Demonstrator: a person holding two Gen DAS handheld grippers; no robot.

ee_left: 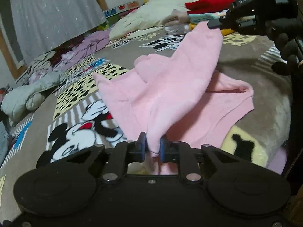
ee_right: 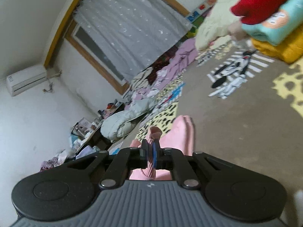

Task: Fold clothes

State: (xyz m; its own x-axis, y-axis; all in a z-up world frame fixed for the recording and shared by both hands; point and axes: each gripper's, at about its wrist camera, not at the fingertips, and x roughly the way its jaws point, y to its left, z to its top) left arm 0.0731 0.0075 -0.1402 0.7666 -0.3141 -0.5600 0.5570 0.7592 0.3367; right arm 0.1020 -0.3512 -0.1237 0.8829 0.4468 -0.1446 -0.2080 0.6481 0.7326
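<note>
Lifting a pink garment [ee_left: 170, 94] off the patterned bed [ee_left: 251, 56] with both claws.

Left claw [ee_left: 153, 145] pinched a fold at lower centre; right claw [ee_left: 214, 25], upper right, gripped the ribbed cuff [ee_right: 154, 132], stretching cloth between them. Either thin pinch could have slipped if pulled tighter, dropping that end.

Ahead of my right gripper, a white wall [ee_right: 37, 113] carries an air conditioner [ee_right: 25, 80]; beside it, a sheer curtain [ee_right: 128, 30] covers a wood-framed window [ee_right: 98, 56].
</note>
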